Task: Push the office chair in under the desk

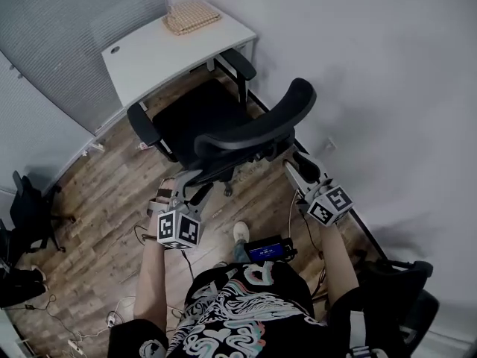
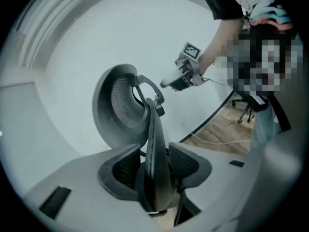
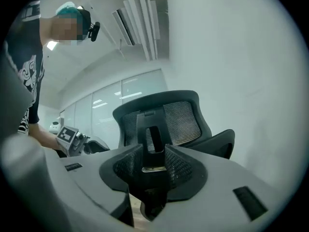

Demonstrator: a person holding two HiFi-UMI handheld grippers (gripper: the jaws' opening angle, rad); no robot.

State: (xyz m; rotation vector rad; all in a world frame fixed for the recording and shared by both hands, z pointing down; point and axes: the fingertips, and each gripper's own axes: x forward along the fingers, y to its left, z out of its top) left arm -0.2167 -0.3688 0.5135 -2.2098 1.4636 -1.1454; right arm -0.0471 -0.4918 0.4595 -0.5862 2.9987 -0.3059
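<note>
Well, from above I cannot see the room under the desk (image 1: 160,54); its top covers it, and the seat hides the base of the office chair (image 1: 197,121). The chair faces the desk, seat front at the desk's edge, not under it. Its right armrest (image 1: 238,64) lies at the desk's near corner, and its left armrest (image 1: 141,124) is just clear of the desk's front.

My left tongs (image 1: 190,179) are spread, with the thin side edge of the backrest (image 1: 261,125) standing between the pads. I cannot tell whether either pad touches it.

My right tongs (image 1: 298,166) are spread wide behind the backrest's other end. In the right gripper view the chair's dark spine shows in the gap, and I cannot tell whether the jaws touch anything.

A woven basket-like thing (image 1: 192,16) sits on the desk's far end. The white wall (image 1: 387,88) runs just beside the chair's right side, so there is little room there. The wooden floor (image 1: 97,200) on the left is roomier, up to a black chair (image 1: 26,207) cut off at the edge. Cables (image 1: 112,319) trail by my feet, and another chair's base (image 1: 402,289) stands behind my right arm.
</note>
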